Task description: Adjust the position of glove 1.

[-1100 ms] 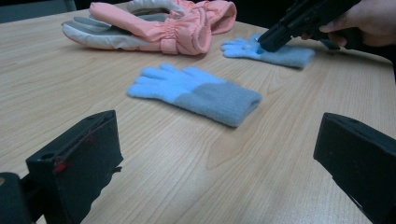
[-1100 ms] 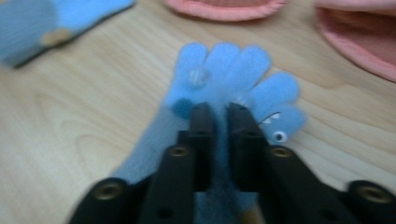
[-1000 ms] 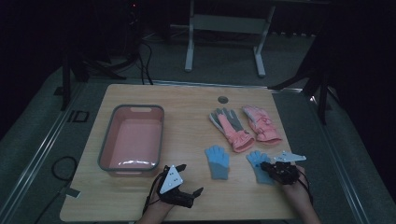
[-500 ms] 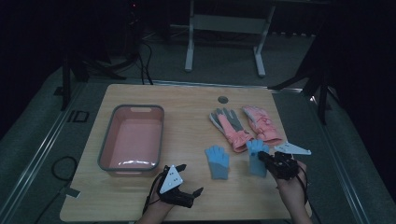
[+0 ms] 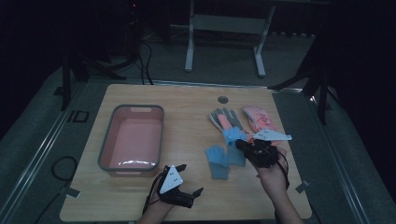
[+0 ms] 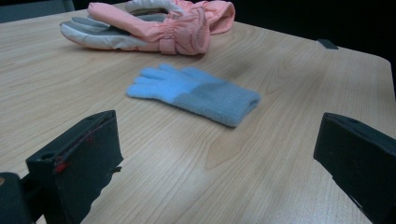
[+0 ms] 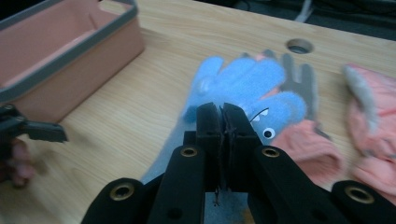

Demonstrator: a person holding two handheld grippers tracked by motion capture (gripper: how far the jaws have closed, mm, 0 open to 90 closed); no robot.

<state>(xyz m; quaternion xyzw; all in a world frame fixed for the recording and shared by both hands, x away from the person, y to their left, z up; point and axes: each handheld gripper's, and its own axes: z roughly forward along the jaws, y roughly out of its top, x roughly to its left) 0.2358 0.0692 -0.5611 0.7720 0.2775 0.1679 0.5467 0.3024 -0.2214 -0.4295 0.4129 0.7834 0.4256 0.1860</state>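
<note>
right gripper (image 5: 243, 145) lifts a blue glove (image 7: 243, 84) over the right half of the table (image 5: 187, 100)

its jaws are pinched tight on the glove's cuff; the glove hangs with its long axis running away from the near edge, fingers toward the far edge, tips seemingly over the pink-and-grey gloves (image 5: 243, 119) near the far right corner, though the dim high view leaves contact unclear. a second blue glove (image 5: 218, 161) lies flat just left of it, cuff toward the near edge. the left gripper (image 5: 189, 186) rests at the near edge with jaws wide apart and nothing between them. a pink tub (image 5: 133, 140) with a grey rim sits on the left half, with bare table between it and the gloves.
</note>
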